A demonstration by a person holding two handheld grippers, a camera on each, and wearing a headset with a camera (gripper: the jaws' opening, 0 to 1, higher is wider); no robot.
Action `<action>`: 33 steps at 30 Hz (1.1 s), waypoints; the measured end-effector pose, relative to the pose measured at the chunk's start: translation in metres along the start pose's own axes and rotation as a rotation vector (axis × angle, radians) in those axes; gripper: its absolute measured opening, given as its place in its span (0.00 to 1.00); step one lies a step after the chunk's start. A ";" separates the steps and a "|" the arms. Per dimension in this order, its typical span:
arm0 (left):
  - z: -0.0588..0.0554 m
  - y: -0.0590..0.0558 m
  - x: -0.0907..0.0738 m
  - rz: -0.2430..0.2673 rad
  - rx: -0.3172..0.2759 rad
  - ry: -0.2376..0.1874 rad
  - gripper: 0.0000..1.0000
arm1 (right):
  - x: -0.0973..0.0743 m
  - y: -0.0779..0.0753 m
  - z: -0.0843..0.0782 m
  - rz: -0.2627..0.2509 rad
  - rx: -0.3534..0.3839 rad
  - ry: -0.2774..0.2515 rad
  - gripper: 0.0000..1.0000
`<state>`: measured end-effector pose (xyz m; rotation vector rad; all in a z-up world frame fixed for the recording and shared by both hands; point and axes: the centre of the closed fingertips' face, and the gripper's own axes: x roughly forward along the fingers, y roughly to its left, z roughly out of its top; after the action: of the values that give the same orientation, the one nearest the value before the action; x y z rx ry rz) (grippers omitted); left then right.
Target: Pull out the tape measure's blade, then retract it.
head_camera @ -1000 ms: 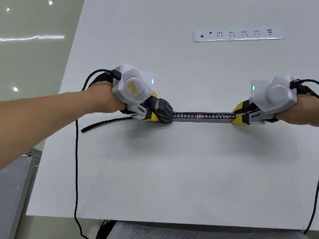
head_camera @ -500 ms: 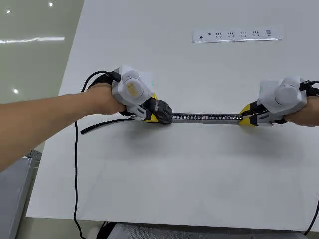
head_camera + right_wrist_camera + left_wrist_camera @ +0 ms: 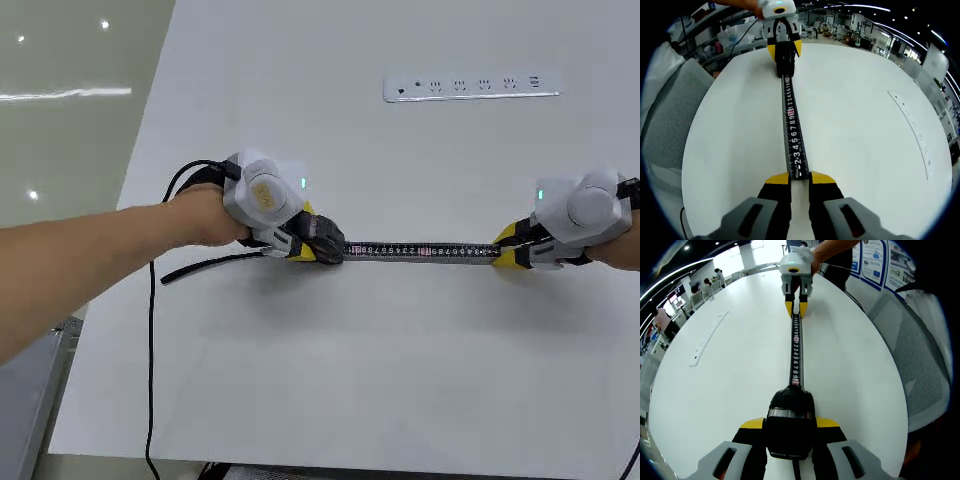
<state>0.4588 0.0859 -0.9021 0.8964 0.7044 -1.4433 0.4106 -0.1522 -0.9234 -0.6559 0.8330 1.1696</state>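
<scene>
The black and yellow tape measure case (image 3: 322,243) (image 3: 790,422) rests on the white table, and my left gripper (image 3: 300,246) (image 3: 790,426) is shut on it. Its black blade (image 3: 420,250) (image 3: 796,350) (image 3: 793,135) with white numbers stretches flat along the table to the right. My right gripper (image 3: 508,256) (image 3: 800,178) is shut on the blade's end hook. In the right gripper view the case (image 3: 784,51) sits far off, held by the left gripper (image 3: 784,49). The right gripper (image 3: 795,308) stands at the blade's far end in the left gripper view.
A white power strip (image 3: 470,87) (image 3: 915,131) (image 3: 707,337) lies at the table's far side. A black cable (image 3: 165,300) trails from the left gripper over the table's left edge. A mesh chair (image 3: 910,360) (image 3: 665,115) stands at the near edge.
My right gripper has moved to the right with the blade's end, drawing more blade out of the case. The left gripper has kept the case about where it was.
</scene>
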 end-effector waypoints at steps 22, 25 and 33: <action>-0.001 0.002 0.003 0.004 0.009 -0.006 0.32 | 0.004 -0.003 -0.009 0.011 0.016 0.039 0.13; -0.002 0.003 0.004 0.007 0.011 -0.005 0.32 | 0.005 -0.003 -0.008 0.006 0.010 0.047 0.13; -0.003 0.005 0.005 0.007 0.008 -0.008 0.33 | 0.008 -0.004 -0.007 0.000 -0.004 0.070 0.15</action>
<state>0.4641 0.0853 -0.9069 0.8978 0.6894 -1.4438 0.4142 -0.1548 -0.9334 -0.7032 0.8895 1.1539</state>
